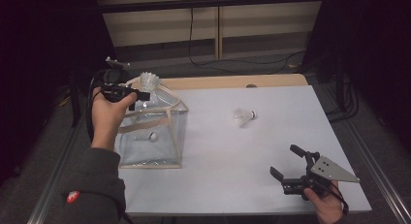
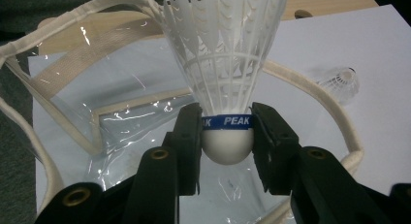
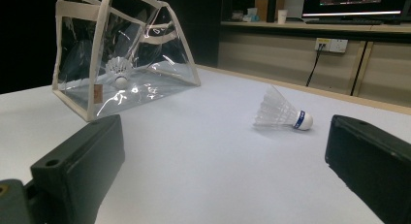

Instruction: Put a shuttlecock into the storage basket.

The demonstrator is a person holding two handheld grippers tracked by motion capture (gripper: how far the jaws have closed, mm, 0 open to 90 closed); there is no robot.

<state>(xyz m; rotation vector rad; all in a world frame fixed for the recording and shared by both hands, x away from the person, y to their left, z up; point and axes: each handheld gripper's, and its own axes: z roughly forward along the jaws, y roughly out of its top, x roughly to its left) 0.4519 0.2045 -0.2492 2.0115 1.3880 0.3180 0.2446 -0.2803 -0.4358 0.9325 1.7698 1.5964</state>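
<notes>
White feathers fan upward from the shuttlecock [image 2: 225, 64] held in the left gripper [image 2: 226, 136]; its fingers [image 2: 189, 141] clamp both sides of the rounded cork base at the blue band, partly closed around it. This shuttlecock sits above the open mouth of the clear bag [image 1: 152, 132] at the far left of the tabletop [image 1: 242, 161]. A second shuttlecock [image 3: 118, 71] lies inside the bag. A third shuttlecock [image 1: 244, 117] lies on its side mid-tabletop, well apart from both grippers. The right gripper [image 1: 288, 162] rests near right, fingers spread wide, holding nothing.
</notes>
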